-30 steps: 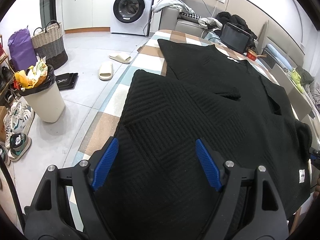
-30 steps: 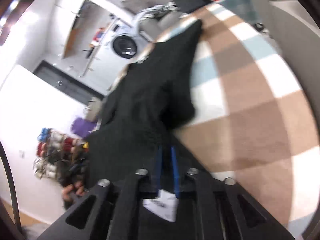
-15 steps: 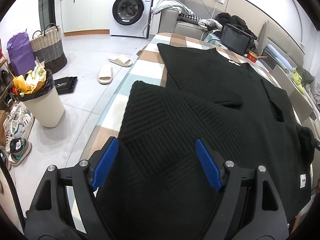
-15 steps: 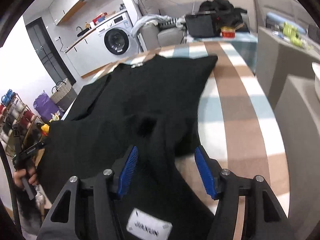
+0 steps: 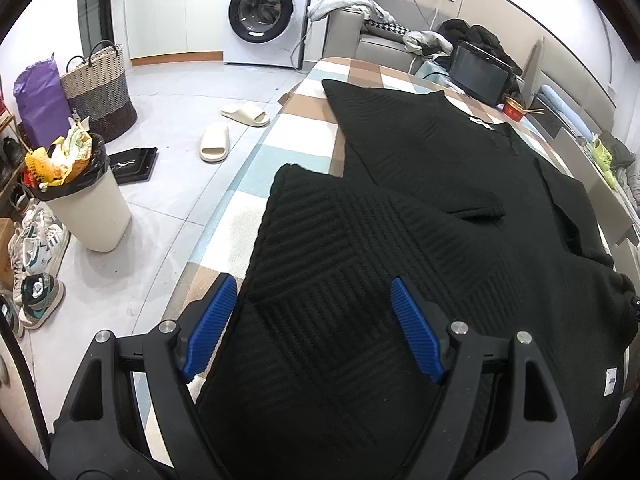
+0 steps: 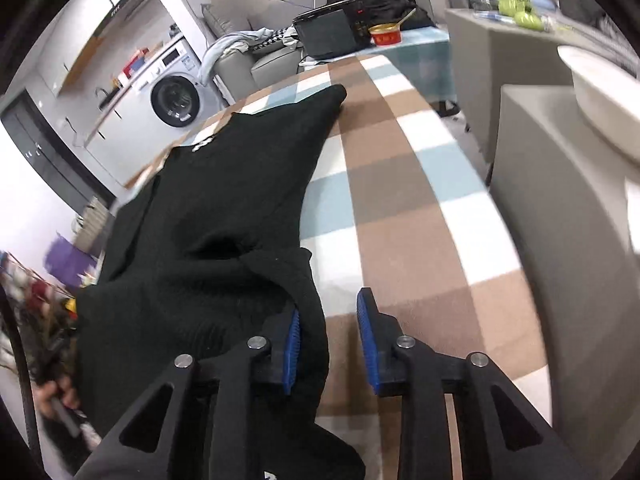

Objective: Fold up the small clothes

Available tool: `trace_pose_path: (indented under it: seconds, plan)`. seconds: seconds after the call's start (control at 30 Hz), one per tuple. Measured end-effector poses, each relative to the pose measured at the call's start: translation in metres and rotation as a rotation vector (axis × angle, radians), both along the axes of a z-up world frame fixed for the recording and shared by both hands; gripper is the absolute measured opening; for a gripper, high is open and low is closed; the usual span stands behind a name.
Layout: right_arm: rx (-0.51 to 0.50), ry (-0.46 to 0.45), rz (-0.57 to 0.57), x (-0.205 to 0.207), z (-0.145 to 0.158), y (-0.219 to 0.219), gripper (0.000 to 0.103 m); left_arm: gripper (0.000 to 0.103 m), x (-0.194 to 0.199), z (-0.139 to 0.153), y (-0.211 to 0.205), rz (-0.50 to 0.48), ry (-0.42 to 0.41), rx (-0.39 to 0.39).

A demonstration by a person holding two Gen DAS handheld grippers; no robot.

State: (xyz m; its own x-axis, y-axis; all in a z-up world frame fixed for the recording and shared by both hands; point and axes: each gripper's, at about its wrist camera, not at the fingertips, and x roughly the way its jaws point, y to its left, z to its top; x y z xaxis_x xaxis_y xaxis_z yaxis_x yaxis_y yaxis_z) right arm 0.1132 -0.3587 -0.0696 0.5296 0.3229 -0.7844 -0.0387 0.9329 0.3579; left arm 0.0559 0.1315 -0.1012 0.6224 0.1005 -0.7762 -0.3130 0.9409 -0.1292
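Observation:
A black ribbed knit sweater [image 5: 400, 208] lies spread on the checked tablecloth [image 5: 304, 128], with one sleeve folded across its body. My left gripper [image 5: 314, 328] hovers over the sweater's near left part, open, with only flat fabric below its blue pads. In the right wrist view the sweater [image 6: 224, 200] bunches at its near right edge. My right gripper [image 6: 331, 340] is closing. That edge hangs between the jaws against the left pad [image 6: 294, 344], while the right pad [image 6: 368, 336] stands apart from it.
On the floor to the left are a full bin [image 5: 86, 208], slippers [image 5: 216, 144], a woven basket [image 5: 98, 92] and shoes. A washing machine [image 5: 264, 16] and sofa stand beyond. A black box [image 6: 328, 32] and a red bowl [image 6: 385, 35] sit at the table's far end, and grey cabinets [image 6: 560, 208] stand on the right.
The right gripper, shut on the sweater's hem a second ago, opened wide and has narrowed again, and its view swung upright. The left gripper drifted slightly and stayed open.

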Motion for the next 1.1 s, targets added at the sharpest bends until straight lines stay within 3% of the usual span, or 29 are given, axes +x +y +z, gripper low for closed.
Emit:
trace_pose_path:
  seconds: [0.1,0.23,0.33,0.47,0.57,0.83,1.1]
  plan:
    - [-0.048,-0.038,0.056,-0.002,0.009,0.013,0.033,0.077,0.004,0.0,0.001,-0.02,-0.006,-0.018]
    - [-0.008,-0.007,0.118,-0.003,0.005,0.021,0.033,0.071,0.004,0.002,0.0,-0.026,-0.019,-0.041]
    - [-0.008,-0.016,0.157,-0.011,0.003,0.021,0.05,0.071,0.003,0.001,0.001,-0.024,-0.013,-0.036]
    - [0.046,-0.021,0.203,-0.023,0.0,0.015,0.057,0.071,-0.001,-0.001,-0.001,-0.03,0.013,-0.027]
    - [0.031,-0.039,0.231,-0.031,-0.001,0.014,0.063,0.071,-0.005,-0.003,-0.003,-0.04,0.032,0.004]
    - [0.087,-0.044,0.291,-0.045,-0.003,0.004,0.069,0.071,-0.01,-0.011,-0.001,-0.041,0.055,0.011]
    - [0.181,-0.066,0.358,-0.057,0.0,-0.003,0.069,0.071,-0.006,-0.013,0.0,-0.045,0.057,0.013]
